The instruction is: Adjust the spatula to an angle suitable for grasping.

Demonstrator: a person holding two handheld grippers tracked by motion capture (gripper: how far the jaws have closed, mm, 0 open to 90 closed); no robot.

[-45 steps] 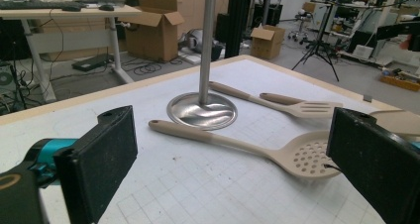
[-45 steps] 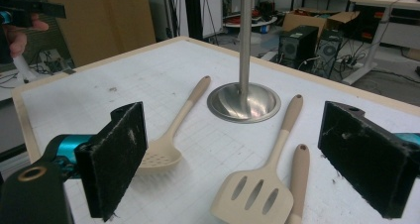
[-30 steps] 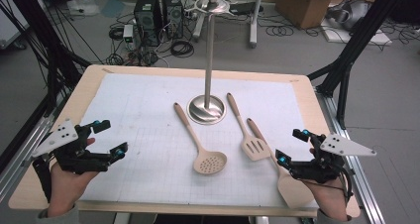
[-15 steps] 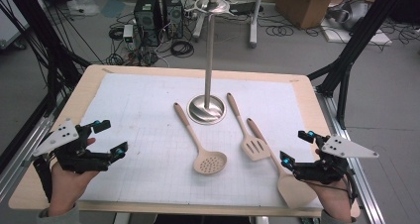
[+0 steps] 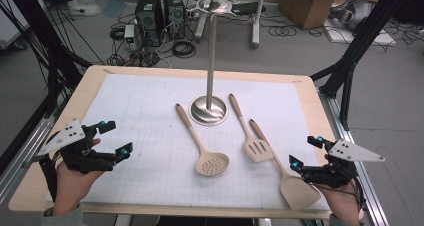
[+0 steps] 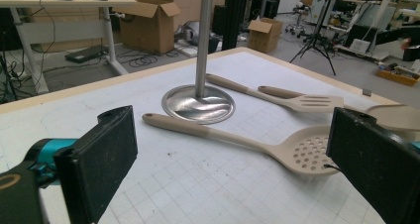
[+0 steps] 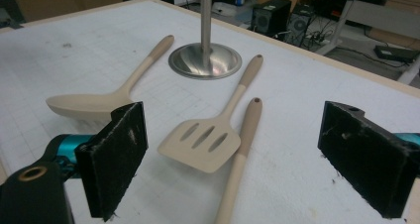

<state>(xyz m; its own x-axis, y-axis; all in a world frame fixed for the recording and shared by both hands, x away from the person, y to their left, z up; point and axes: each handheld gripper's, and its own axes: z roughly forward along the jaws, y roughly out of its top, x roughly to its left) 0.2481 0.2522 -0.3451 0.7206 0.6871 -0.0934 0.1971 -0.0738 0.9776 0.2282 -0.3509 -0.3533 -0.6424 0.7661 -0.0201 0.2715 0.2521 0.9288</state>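
Beige silicone everywhere: three utensils flat on the white gridded mat point(image 5: 150, 116) covering the wooden counter point(image 5: 95, 76). Tall steel stand point(image 5: 212, 61) cut off at the top in both gripper views, only pole and round base visible there. Broad beige spatula point(image 5: 282, 166) partly hidden: blade end tucked under the right gripper point(image 5: 306, 152) in the high view, blade out of frame in the right gripper view, handle alone running down to the bottom edge. Bowl of the beige perforated skimmer spoon point(image 6: 277, 149) partly masked by a black jaw in the left gripper view. Holes of that spoon not readable from the right gripper view, seen side-on.

Compared with a second ago: right gripper drawn slightly back toward the near counter edge and outward; left gripper point(image 5: 116, 138) shifted very little; utensils and stand unmoved.

Left gripper: jaws spread wide, holding nothing, hovering near the left edge of the mat, well apart from the skimmer spoon. Right gripper: jaws likewise wide apart, empty, just beside the broad spatula's blade, contact impossible to judge. Beige slotted turner point(image 5: 250, 131) between skimmer spoon and broad spatula, handle pointing toward the stand base, head just beside the spatula's handle.
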